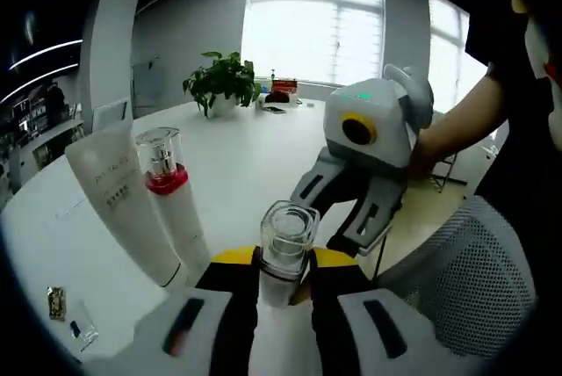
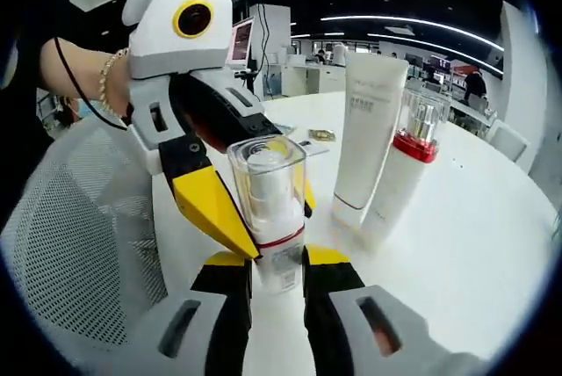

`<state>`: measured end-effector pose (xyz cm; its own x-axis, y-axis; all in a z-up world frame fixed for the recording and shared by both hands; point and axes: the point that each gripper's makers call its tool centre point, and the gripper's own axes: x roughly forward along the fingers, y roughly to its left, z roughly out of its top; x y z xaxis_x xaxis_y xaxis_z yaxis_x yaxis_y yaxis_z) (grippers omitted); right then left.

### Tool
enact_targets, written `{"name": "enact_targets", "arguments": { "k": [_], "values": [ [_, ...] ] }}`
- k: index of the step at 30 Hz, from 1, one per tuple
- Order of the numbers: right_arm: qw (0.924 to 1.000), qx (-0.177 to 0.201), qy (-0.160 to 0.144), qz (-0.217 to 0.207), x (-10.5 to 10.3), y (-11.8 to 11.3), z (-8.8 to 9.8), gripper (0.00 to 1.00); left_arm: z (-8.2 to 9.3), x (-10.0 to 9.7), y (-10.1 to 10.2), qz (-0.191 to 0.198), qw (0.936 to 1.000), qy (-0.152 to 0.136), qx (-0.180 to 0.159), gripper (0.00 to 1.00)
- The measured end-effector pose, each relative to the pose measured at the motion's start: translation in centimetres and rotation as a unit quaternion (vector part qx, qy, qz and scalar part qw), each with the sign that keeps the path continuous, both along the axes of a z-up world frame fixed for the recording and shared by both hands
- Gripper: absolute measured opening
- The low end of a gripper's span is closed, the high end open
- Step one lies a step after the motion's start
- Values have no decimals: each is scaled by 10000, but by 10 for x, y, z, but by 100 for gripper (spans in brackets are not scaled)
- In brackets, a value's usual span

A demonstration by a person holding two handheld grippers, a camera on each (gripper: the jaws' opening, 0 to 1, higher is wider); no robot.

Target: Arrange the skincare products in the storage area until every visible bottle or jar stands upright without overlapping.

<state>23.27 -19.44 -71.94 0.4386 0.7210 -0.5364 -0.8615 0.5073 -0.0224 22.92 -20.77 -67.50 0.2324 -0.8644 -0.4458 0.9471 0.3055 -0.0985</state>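
Both the left gripper (image 1: 283, 281) and right gripper (image 2: 279, 281) are clamping a clear-capped square bottle (image 2: 270, 209) near the glossy white table's (image 2: 474, 244) edge.

We see a clear, glossy plastic cap (image 2: 266, 174) on the held bottle (image 2: 277, 257), a matt white tube (image 2: 369, 134), and a smooth white table (image 1: 237, 165) — faintly sheened.

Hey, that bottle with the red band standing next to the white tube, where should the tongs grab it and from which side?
Grip the white bottle with the red band and clear cap on its straight white body below the band. It stands upright, its base touching the tall white tube on one side, so come in level from the open white table side away from the tube. The faceted clear cap looks likelier to slip.
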Motion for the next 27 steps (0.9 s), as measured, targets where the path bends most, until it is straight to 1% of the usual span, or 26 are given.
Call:
{"name": "enact_targets", "arguments": {
  "k": [3,6,7,9,13,15,16,17,19,23,27],
  "values": [
    [10000,23,56,-8,0,-1,-8,22,-10,2,0,17,10000,75,57,16],
    [10000,20,81,1,1,-1,-16,22,-16,1,-1,-11,9998,66,170,16],
    [9999,131,91,-19,1,0,-13,22,-16,2,-1,10,9999,54,126,16],
    [9999,133,96,-19,2,-3,-13,22,-15,4,-1,71,9999,98,94,16],
    [9998,139,102,51,3,-3,-13,22,-15,6,-3,78,9999,89,68,16],
    [9998,140,109,103,5,-3,-12,22,-15,7,-3,114,9998,133,44,16],
    [9997,145,118,125,5,-4,-12,22,-15,7,-4,166,9996,210,8,17],
    [9997,152,121,150,6,-4,-12,22,-15,7,-4,196,9994,300,-33,18],
    [9996,145,105,197,8,-4,-12,22,-14,7,-5,204,9994,276,-62,20],
    [9995,126,88,278,15,-10,-12,22,-17,6,-2,278,9990,341,29,28],
    [9992,162,116,352,21,-12,-12,22,-18,7,5,384,9985,385,29,30]
  ]
}}
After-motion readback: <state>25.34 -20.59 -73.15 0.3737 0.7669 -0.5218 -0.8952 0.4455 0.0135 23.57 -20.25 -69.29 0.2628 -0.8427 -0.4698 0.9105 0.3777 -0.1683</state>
